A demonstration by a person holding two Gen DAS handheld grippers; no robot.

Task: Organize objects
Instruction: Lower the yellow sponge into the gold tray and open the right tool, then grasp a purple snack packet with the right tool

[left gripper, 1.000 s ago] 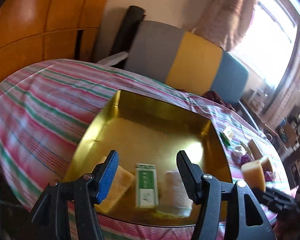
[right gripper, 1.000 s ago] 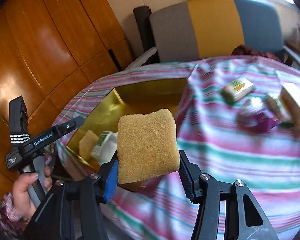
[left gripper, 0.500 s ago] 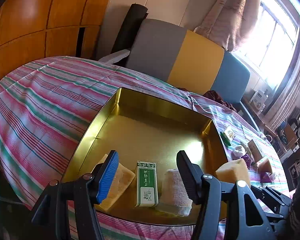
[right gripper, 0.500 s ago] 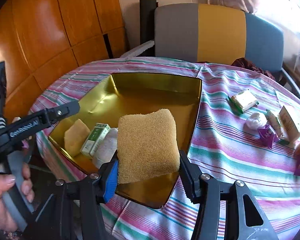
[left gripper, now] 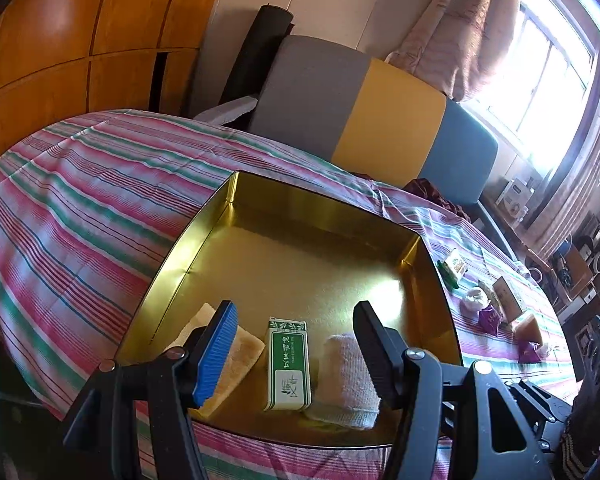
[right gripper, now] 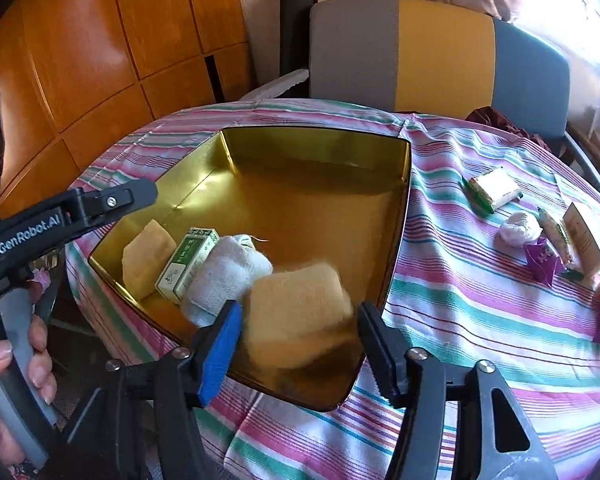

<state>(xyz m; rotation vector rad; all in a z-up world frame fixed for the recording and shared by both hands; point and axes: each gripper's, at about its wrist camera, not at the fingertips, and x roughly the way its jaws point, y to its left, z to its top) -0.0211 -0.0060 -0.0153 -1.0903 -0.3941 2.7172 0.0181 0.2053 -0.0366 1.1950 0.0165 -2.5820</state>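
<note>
Tray (right gripper: 396, 216): gold metal, glossy, mirror-like walls. Sponge (right gripper: 296, 308): yellow foam, matt, porous. Rolled towel (right gripper: 224, 276): white cloth, nubbly weave. Small box (left gripper: 289, 364): printed card, slight sheen. Tabletop cover (right gripper: 460, 320): striped woven cloth, matt. Wall panels (right gripper: 80, 60): varnished wood, glossy.

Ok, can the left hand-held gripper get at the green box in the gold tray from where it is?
Probably yes. The left hand-held gripper is open, with the green box lying flat between its fingers' line, top uncovered. The rolled towel lies close alongside, so that side is tight.
</note>
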